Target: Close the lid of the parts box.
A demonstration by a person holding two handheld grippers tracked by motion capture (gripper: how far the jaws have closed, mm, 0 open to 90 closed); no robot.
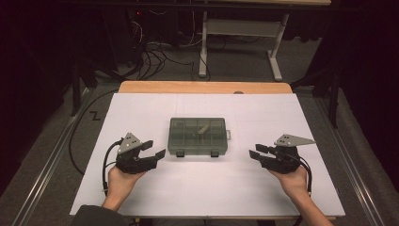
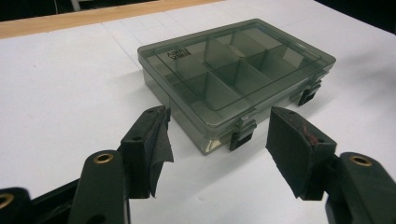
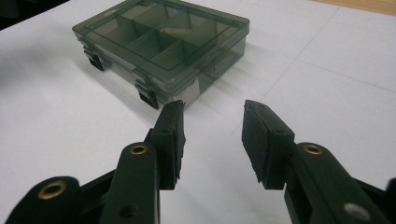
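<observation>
High view shows a see-through dark box (image 1: 198, 136) sitting flat on the white table (image 1: 141, 197), near the middle, with its lid shut and its two clips facing the person. The left gripper (image 1: 151, 151) is on one side of the box and the right gripper (image 1: 257, 151) is on the other side, and neither one touches it. Left gripper view shows the box just past the tips, with its little rooms inside. The jaws are spread wide and hold nothing. Right gripper view shows the box farther off, up and to the left. These jaws are apart too, with only white table between them.
</observation>
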